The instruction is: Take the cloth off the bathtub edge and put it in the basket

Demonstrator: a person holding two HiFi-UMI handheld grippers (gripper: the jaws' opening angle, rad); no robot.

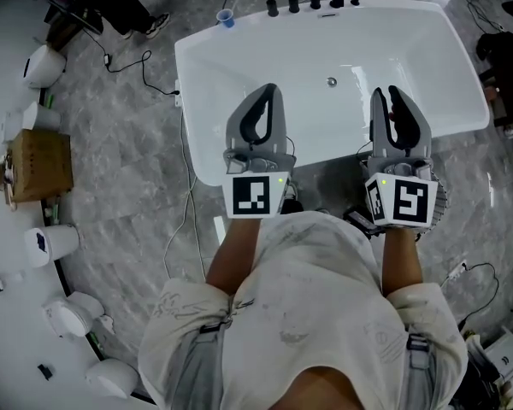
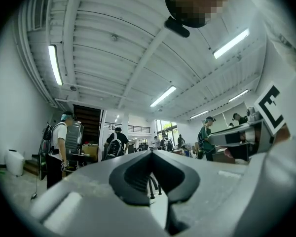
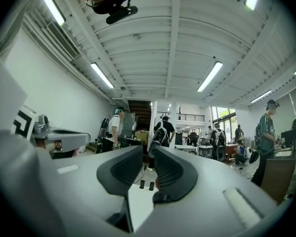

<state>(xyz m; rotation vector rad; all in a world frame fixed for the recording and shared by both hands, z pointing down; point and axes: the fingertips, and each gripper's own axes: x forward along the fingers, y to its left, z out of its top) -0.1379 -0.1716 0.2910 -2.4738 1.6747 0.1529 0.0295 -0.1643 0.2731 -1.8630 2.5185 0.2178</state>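
A white bathtub (image 1: 197, 67) lies ahead of me, its rim bare where I can see it. No cloth or basket shows in any view. My left gripper (image 1: 268, 90) hangs over the tub's near left part, its jaws meeting at the tips with nothing in them; they close the same way in the left gripper view (image 2: 150, 153). Over the near right part, my right gripper (image 1: 387, 94) keeps a narrow gap between its fingertips, empty, as the right gripper view (image 3: 149, 151) also shows. Both point level across the room.
Black taps (image 1: 315, 0) line the tub's far end, with a blue cup (image 1: 227, 17) beside them. A cardboard box (image 1: 38, 165) and white ceramic fixtures (image 1: 56, 242) stand along the left wall. Cables (image 1: 184, 220) trail on the grey floor. Several people (image 3: 163, 130) stand far off.
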